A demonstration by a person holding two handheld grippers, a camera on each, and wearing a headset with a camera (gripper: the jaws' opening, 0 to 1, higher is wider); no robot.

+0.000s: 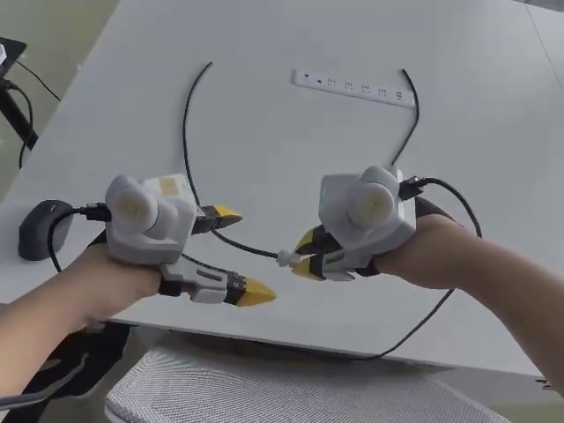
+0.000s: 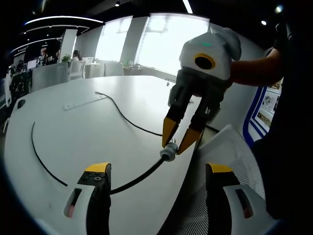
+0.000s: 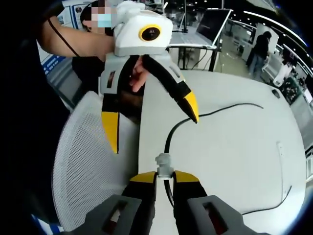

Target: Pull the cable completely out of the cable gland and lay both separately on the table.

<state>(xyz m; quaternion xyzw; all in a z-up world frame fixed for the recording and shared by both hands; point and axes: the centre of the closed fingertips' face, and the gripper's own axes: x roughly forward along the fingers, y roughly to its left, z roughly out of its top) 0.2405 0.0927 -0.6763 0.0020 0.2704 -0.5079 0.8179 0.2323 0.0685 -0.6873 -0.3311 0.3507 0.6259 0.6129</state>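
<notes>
A long black cable curves across the white table and ends in a small white cable gland held just above the table's near edge. My right gripper is shut on the gland, which pokes out past its yellow tips, with the cable running on from it. In the left gripper view the gland sits at the right gripper's tips and the cable trails toward me. My left gripper is open, its jaws wide on either side of the cable just left of the gland.
A white power strip lies at the far side with a second black lead beside it. A dark rounded object sits at the table's left edge. A grey mesh chair stands below the near edge.
</notes>
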